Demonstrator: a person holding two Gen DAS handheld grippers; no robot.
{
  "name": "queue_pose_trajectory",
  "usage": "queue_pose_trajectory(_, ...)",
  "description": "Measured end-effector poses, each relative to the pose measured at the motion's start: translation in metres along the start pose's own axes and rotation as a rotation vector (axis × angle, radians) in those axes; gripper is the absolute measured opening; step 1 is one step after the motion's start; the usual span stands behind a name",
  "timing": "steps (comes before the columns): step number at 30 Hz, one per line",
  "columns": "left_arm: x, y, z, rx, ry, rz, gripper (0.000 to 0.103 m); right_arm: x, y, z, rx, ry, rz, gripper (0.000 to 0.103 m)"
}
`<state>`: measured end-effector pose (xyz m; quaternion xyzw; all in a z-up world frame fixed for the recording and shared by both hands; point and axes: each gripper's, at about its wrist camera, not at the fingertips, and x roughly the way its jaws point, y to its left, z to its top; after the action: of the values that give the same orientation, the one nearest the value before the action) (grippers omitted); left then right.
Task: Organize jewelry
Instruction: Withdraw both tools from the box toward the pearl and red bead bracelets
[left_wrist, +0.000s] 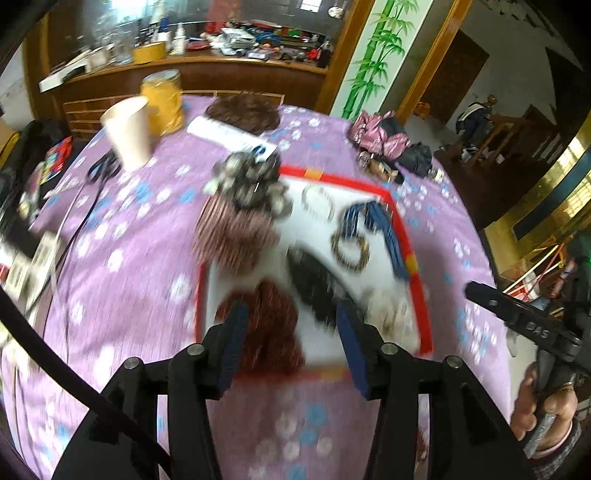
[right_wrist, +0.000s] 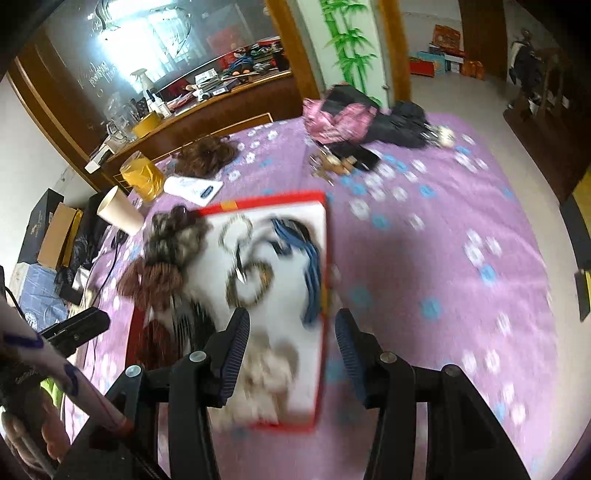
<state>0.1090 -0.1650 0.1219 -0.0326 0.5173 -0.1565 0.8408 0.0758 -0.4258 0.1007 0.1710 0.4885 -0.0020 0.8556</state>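
A white sheet edged in red tape (left_wrist: 402, 229) (right_wrist: 321, 258) lies on the purple flowered cloth. On it lie jewelry and hair pieces: a blue beaded strand (left_wrist: 384, 229) (right_wrist: 310, 266), a dark beaded bracelet (left_wrist: 349, 251) (right_wrist: 251, 284), a pale bracelet (left_wrist: 317, 201) (right_wrist: 236, 230), a dark red scrunchie (left_wrist: 273, 321), a black piece (left_wrist: 314, 280), a pink scrunchie (left_wrist: 236, 236) and a grey bead cluster (left_wrist: 251, 181). My left gripper (left_wrist: 290, 330) is open above the sheet's near edge. My right gripper (right_wrist: 291, 338) is open over the sheet's right edge. Both views are blurred.
A paper cup (left_wrist: 129, 129) (right_wrist: 118, 214), a yellow jar (left_wrist: 162, 99) (right_wrist: 142, 177), a brown wig (left_wrist: 243, 112) (right_wrist: 207, 155) and a white card (left_wrist: 229, 136) stand at the back. A pink and black bag pile (left_wrist: 388, 136) (right_wrist: 354, 118) lies back right.
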Motion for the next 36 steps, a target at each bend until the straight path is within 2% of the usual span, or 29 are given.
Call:
queue_pose_trajectory(6,-0.005,-0.004,-0.069,-0.018,0.052,0.047,0.048,-0.022,-0.022,-0.076,0.05,0.06,0.013,0.053)
queue_pose_trajectory(11,-0.002,-0.012,-0.121,-0.077,0.122,0.01,0.048,-0.029,-0.031,-0.128,0.036,0.107,-0.003,0.053)
queue_pose_trajectory(17,0.001,-0.043,-0.163,0.0,0.163,0.014,0.048,-0.04,-0.04,-0.164,0.045,0.124,0.016,0.053)
queue_pose_trajectory(22,0.001,-0.063,-0.182,0.046,0.174,0.025,0.048,-0.045,-0.039,-0.181,0.048,0.128,0.025,0.053)
queue_pose_trajectory(26,-0.001,-0.076,-0.191,0.085,0.157,0.068,0.048,-0.047,-0.033,-0.19,0.03,0.122,0.022,0.053)
queue_pose_trajectory(32,-0.003,-0.086,-0.195,0.137,0.128,0.145,0.048,-0.047,-0.025,-0.196,-0.004,0.126,0.004,0.053)
queue_pose_trajectory(36,-0.002,-0.087,-0.195,0.145,0.118,0.169,0.048,-0.045,-0.023,-0.197,-0.015,0.132,-0.005,0.053)
